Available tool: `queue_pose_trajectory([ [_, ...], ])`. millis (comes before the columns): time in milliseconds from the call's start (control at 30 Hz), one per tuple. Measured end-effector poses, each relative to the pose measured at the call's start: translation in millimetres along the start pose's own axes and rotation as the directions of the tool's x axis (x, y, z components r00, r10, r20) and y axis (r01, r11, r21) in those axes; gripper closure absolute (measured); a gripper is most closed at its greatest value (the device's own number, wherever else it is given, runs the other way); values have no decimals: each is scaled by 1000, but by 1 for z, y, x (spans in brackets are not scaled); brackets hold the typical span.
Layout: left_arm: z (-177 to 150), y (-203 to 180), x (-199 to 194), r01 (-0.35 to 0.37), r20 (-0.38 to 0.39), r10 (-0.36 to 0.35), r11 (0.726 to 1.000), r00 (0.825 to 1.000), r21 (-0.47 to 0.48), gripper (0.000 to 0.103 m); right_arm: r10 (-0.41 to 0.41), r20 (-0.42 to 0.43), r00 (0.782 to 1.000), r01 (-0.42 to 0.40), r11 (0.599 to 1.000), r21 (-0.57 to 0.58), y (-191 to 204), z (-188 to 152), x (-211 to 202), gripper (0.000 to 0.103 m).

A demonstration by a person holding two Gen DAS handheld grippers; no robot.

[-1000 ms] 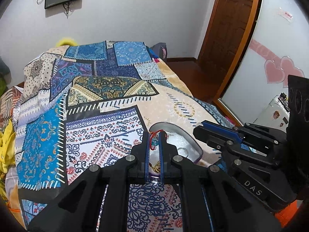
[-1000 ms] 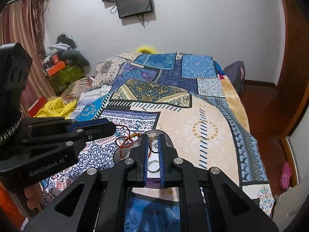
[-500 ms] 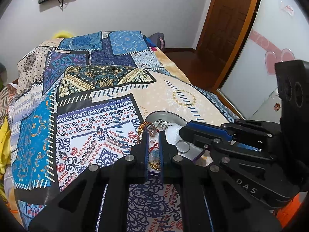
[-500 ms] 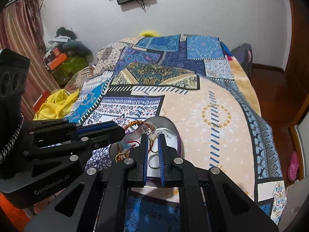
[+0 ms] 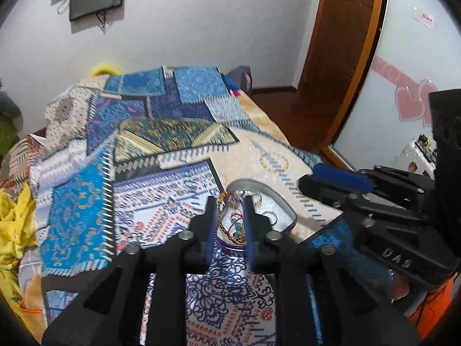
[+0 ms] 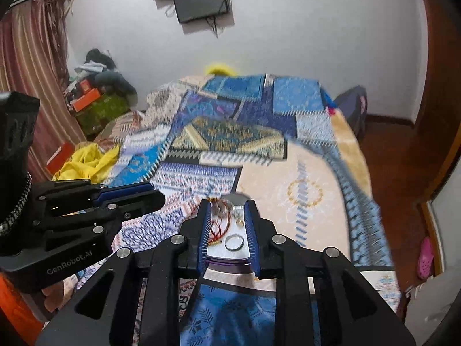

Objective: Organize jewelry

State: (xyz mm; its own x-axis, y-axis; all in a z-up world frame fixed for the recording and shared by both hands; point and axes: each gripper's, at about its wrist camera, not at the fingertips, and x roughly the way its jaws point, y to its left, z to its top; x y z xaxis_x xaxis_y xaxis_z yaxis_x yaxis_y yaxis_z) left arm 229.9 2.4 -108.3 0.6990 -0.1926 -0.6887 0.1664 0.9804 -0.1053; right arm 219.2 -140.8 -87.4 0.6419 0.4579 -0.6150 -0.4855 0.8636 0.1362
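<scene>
A heart-shaped purple tin [image 5: 283, 201] with a white lining lies open on the patterned bedspread; it also shows in the right wrist view [image 6: 230, 258]. Red and gold bracelets [image 5: 230, 219] and a silver ring [image 6: 234, 242] lie inside it, with small earrings [image 6: 238, 220] beside them. My left gripper [image 5: 229, 201] is open, its fingers either side of the bracelets above the tin, holding nothing. My right gripper [image 6: 226, 206] is open and empty over the tin's near part. Each gripper shows in the other's view, the right one [image 5: 340, 176] and the left one [image 6: 126, 194].
The bedspread [image 5: 173, 173] covers the whole bed. Yellow cloth [image 6: 86, 161] lies at its left edge, with boxes and clothes [image 6: 98, 101] piled behind. A wooden door [image 5: 340, 43] stands at the right; a pink shoe [image 6: 425, 256] lies on the floor.
Both grippers have opened from nearly shut. The left gripper let the bracelets drop into the tin. Both have pulled back and up a little.
</scene>
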Motion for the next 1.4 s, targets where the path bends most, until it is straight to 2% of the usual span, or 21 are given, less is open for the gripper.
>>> queue_pose_trajectory([
  [100, 3, 0, -29, -24, 70, 25, 1000, 997, -14, 63, -24, 80, 997, 25, 1000, -14, 9, 7, -30, 82],
  [233, 6, -2, -76, -44, 177, 50, 998, 983, -36, 58, -47, 195, 980, 51, 999, -16, 21, 14, -71, 82],
  [333, 5, -5, -113, -60, 263, 71, 997, 962, -49, 56, -53, 292, 955, 58, 998, -11, 32, 16, -107, 82],
  [533, -5, -13, -181, -83, 414, 103, 994, 904, -66, 51, -69, 467, 881, 92, 995, -28, 60, 10, -172, 81],
  [633, -13, -20, -209, -103, 477, 122, 993, 871, -65, 46, -85, 521, 849, 121, 992, -35, 72, 4, -186, 65],
  [700, -19, -25, -222, -122, 505, 137, 991, 852, -63, 41, -108, 563, 820, 154, 987, -36, 82, -1, -196, 51],
  [733, -22, -27, -228, -128, 513, 142, 990, 846, -62, 40, -118, 576, 809, 170, 985, -36, 86, -2, -198, 49],
  [800, -28, -30, -238, -145, 533, 157, 987, 831, -65, 33, -132, 592, 795, 193, 980, -40, 92, -5, -200, 38],
  [833, -30, -31, -243, -151, 541, 164, 986, 825, -69, 31, -137, 599, 789, 200, 979, -40, 95, -6, -201, 35],
  [900, -36, -32, -251, -157, 557, 174, 985, 812, -78, 22, -145, 606, 782, 205, 978, -29, 96, -8, -201, 24],
  [967, -42, -32, -259, -169, 577, 192, 981, 794, -93, 13, -152, 608, 779, 201, 980, -12, 95, -11, -204, 17],
  [1033, -45, -33, -262, -182, 588, 206, 978, 782, -100, 9, -156, 603, 782, 192, 981, 5, 94, -11, -203, 14],
  [1200, -50, -36, -265, -191, 591, 214, 976, 778, -101, 7, -176, 596, 783, 194, 980, 34, 91, -16, -209, 3],
  [1400, -56, -40, -268, -193, 590, 216, 976, 778, -104, 6, -166, 585, 794, 184, 982, 29, 90, -25, -212, 3],
])
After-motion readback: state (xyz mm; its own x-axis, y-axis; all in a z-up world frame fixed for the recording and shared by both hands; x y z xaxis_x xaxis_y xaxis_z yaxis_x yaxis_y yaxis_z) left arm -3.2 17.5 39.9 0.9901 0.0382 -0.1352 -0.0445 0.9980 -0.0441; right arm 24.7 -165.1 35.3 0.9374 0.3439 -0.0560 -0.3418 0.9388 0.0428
